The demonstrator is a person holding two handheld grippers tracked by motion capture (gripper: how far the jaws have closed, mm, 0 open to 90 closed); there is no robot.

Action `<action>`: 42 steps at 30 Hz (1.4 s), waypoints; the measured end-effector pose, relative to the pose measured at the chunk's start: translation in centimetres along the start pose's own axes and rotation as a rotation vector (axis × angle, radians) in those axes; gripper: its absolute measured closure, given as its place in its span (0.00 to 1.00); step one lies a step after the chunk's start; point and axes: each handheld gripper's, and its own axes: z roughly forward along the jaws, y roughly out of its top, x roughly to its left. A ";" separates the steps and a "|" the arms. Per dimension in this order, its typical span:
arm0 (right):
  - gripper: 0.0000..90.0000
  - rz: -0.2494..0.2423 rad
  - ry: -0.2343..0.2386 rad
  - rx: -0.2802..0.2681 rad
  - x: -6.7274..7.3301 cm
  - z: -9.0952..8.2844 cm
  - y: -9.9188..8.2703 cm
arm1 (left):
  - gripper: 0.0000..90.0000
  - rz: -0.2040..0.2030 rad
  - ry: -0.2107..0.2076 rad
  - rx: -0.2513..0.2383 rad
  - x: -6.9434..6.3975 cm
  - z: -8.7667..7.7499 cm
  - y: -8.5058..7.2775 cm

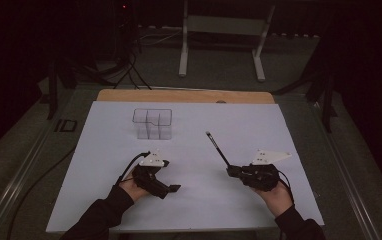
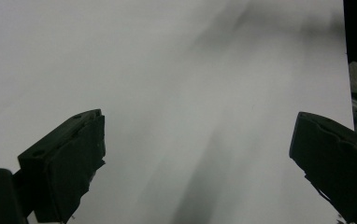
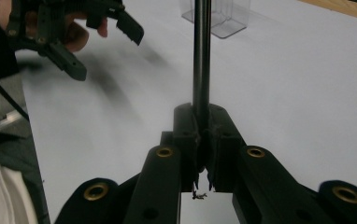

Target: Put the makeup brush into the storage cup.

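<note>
- Two black hand-held grippers are over the white sheet (image 1: 199,200) covering the table, one in each hand, both near the person's edge and well apart from each other.
- One thin black pen with a pale tip (image 1: 218,148) is in play: the right gripper (image 1: 232,171) has its jaws pressed together on the pen's lower end, and the pen slants up and away toward the far left.
- From the right gripper view, the pen (image 3: 201,56) rises straight out from between the clamped jaws.
- The left gripper (image 1: 171,189) carries nothing; its jaws stand spread wide above bare sheet, and it hovers off to the left of the pen.
- One clear plastic organiser box with compartments (image 1: 152,123) stands farther back on the sheet, left of centre, well apart from both grippers.
- Nothing lies between the pen's tip and that box.
- Beyond the sheet, a strip of wooden tabletop (image 1: 179,95) and one white metal stand (image 1: 223,30) on the floor.
</note>
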 end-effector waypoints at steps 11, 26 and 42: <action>0.93 0.083 -0.022 -0.025 -1.1 0.2 -1.1 | 0.03 -0.066 -0.010 -0.009 -0.1 0.0 0.4; 0.93 0.213 -0.051 -0.015 -2.3 0.2 -1.7 | 0.03 -0.131 0.054 0.000 -0.2 -0.7 1.9; 0.93 0.167 -0.072 -0.014 -1.9 0.2 -1.3 | 0.05 -0.097 0.038 -0.015 -0.4 -2.4 5.8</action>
